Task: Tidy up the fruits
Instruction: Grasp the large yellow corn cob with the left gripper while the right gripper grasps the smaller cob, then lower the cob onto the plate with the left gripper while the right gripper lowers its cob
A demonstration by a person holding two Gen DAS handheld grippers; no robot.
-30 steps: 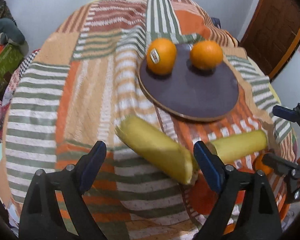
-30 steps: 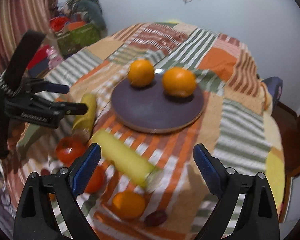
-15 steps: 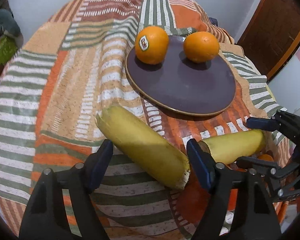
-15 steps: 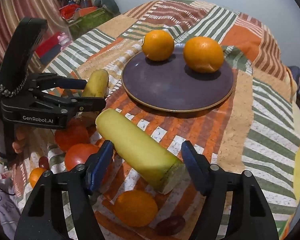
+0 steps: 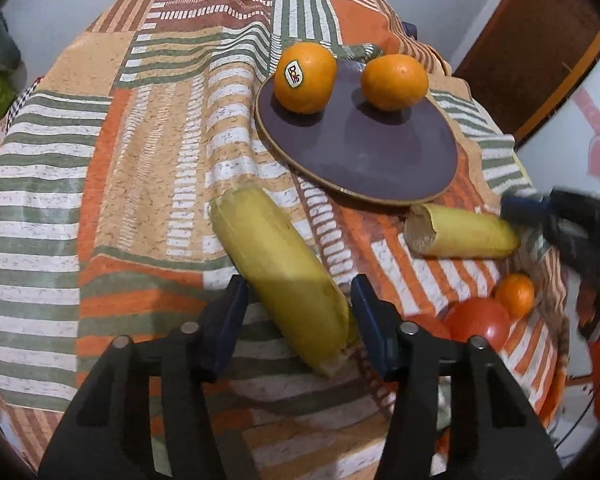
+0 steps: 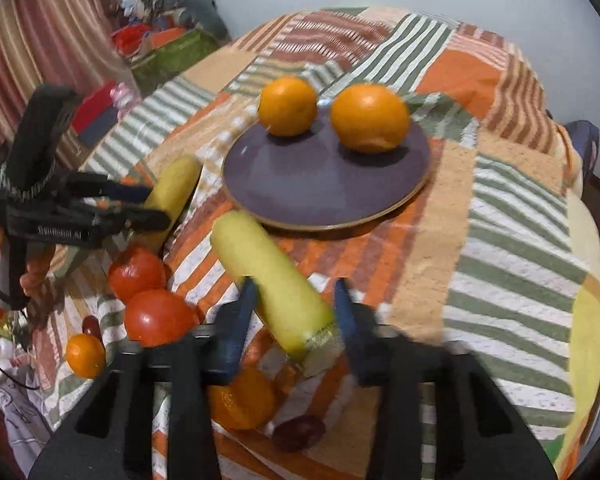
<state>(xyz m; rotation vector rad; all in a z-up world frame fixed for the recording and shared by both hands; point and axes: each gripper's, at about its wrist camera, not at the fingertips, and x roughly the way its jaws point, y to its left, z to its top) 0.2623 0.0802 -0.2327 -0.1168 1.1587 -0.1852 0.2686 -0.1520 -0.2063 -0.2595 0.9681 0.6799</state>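
Two oranges (image 5: 305, 78) (image 5: 394, 82) sit on the far side of a purple plate (image 5: 364, 148) on a patchwork cloth. A yellow banana-shaped piece (image 5: 276, 264) lies between the jaws of my left gripper (image 5: 296, 284). Those jaws are closing, with thin gaps left beside the pads. A second yellow piece (image 6: 268, 268) lies in front of the plate (image 6: 320, 188). My right gripper (image 6: 294, 288) is shut on its near end. In the right wrist view the left gripper (image 6: 156, 206) straddles the first piece (image 6: 176, 184). The right gripper's fingers (image 5: 524, 205) show blurred at the right edge.
Two red tomatoes (image 6: 156, 316) (image 6: 138, 272), a small orange (image 6: 85, 354), another orange (image 6: 244, 400) and a dark plum (image 6: 298, 432) lie on the cloth near the grippers. The cloth (image 5: 140, 140) drops off at the table's round edge. A brown door (image 5: 532, 60) stands right, clutter (image 6: 160, 40) behind left.
Both grippers' jaws have narrowed from wide open to close around their yellow pieces. The right gripper came forward over its piece and closed on it.
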